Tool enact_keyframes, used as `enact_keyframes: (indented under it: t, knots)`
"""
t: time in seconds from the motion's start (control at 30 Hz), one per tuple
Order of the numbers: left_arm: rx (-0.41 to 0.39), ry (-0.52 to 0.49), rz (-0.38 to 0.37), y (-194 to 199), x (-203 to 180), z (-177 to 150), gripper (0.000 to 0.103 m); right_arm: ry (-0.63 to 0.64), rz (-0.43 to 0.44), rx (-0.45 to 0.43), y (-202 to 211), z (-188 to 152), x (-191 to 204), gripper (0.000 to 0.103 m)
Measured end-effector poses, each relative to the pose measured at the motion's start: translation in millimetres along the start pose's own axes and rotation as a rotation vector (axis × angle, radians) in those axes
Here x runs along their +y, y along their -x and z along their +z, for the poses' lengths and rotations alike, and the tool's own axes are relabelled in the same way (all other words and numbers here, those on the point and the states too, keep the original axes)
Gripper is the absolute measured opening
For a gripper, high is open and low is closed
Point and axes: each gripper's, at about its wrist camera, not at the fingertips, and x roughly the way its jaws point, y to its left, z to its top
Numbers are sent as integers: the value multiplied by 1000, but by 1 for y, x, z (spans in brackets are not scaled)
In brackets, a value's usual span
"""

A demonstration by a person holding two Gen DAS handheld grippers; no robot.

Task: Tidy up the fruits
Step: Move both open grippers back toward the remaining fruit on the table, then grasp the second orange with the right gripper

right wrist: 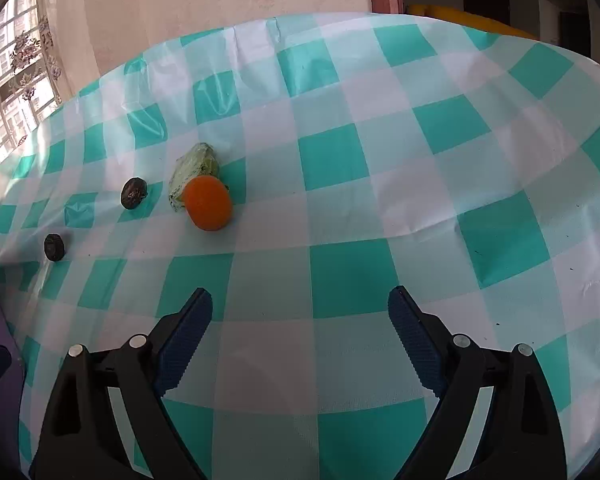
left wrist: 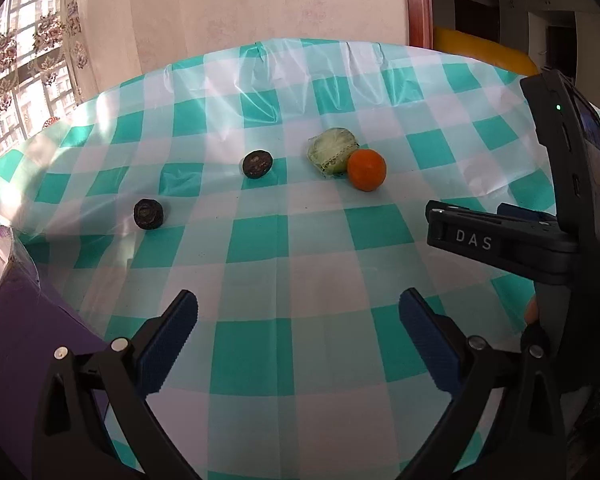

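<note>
Orange (left wrist: 366, 169) beside right gripper (left wrist: 436, 226), left view only

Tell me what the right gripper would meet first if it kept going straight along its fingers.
Probably just the checked tablecloth: the open right gripper angles down at bare cloth. The orange lies off to its left, likely outside that line, though depth is unclear.

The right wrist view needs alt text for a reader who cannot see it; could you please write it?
The open right gripper hangs empty over a teal-and-white checked tablecloth. Ahead to its left, an orange fruit touches a pale green wrapped item, with two small dark round fruits farther left.
</note>
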Motion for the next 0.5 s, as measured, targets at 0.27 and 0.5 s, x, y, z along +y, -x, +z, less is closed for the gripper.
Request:
enact_keyframes:
  t: [0.27, 0.5]
  knots:
    - [22, 17, -5, -29, 3, 18, 101, 34, 8, 23, -32, 29, 11, 86]
    - [41, 34, -23, -46, 9, 27, 101, 119, 26, 45, -55, 47, 35, 86]
